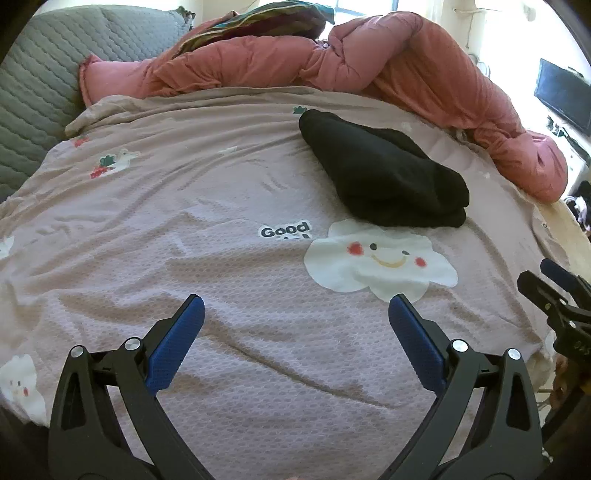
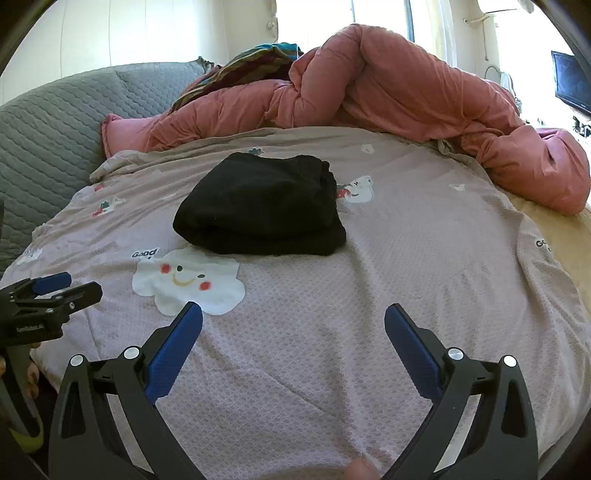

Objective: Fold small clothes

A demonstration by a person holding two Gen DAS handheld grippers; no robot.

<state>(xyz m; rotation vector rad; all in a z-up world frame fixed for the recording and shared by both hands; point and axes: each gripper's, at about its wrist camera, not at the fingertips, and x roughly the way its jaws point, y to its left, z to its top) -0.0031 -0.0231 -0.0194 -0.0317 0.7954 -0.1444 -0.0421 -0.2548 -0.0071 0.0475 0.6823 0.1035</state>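
A black garment (image 1: 384, 173) (image 2: 262, 205) lies folded into a thick bundle on the lilac bed sheet (image 1: 229, 206) (image 2: 406, 258), just beyond a smiling white cloud print (image 1: 380, 258) (image 2: 188, 280). My left gripper (image 1: 297, 306) hovers open over bare sheet, well short and to the left of the bundle, with nothing between its blue pads. My right gripper (image 2: 293, 315) is open too, nearer than the bundle and a little to its right, holding nothing. Each gripper shows at the edge of the other's view: the right one (image 1: 554, 291) and the left one (image 2: 55, 288).
A rumpled pink duvet (image 1: 332, 62) (image 2: 388, 85) runs along the far side of the bed. A grey quilted cover (image 1: 48, 85) (image 2: 55, 122) lies at the left. A striped cloth (image 1: 258, 22) sits behind the duvet. A dark screen (image 1: 561, 96) stands at the right.
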